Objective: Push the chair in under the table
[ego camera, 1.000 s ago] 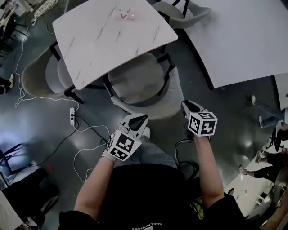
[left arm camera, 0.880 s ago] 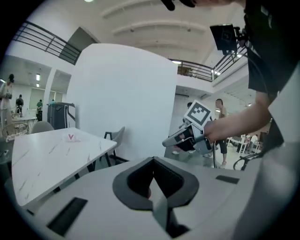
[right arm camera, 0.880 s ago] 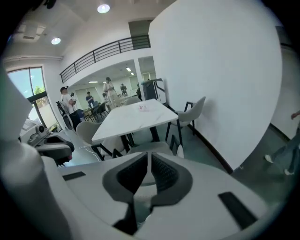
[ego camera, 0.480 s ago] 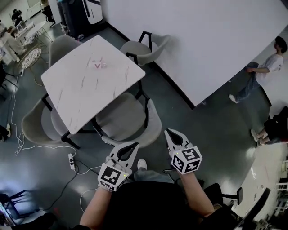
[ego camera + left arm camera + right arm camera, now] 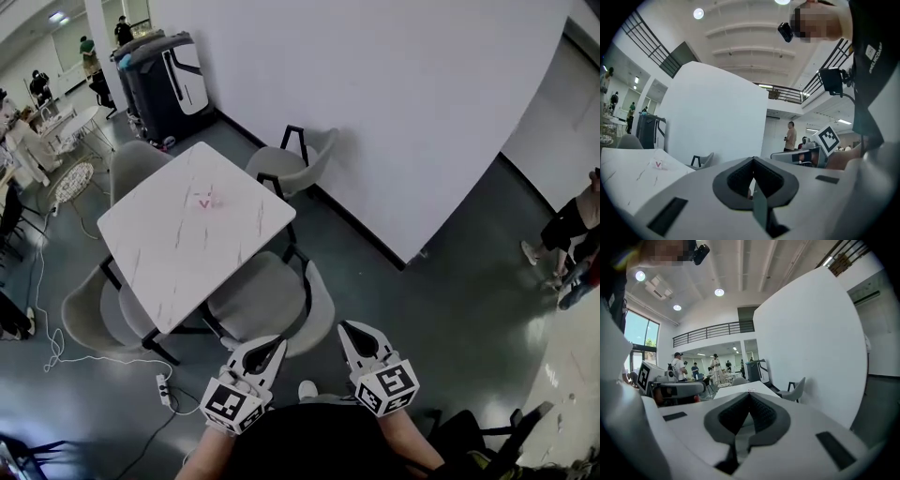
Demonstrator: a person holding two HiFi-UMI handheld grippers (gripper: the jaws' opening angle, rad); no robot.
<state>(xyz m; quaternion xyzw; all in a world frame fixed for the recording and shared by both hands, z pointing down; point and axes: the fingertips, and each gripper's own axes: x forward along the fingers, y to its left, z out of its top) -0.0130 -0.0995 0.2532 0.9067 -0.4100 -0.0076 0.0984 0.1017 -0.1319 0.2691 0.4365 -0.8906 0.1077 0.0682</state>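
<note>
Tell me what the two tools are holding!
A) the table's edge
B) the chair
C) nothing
C: the left tool and the right tool are both shut with nothing in them, held up in the air apart from the chair.

Open floor (image 5: 450, 309) lies right of the near chair (image 5: 267, 302), up to the white wall (image 5: 394, 112). Left of it, cables (image 5: 52, 349) and seemingly a power strip (image 5: 163, 390) cross the floor.
</note>
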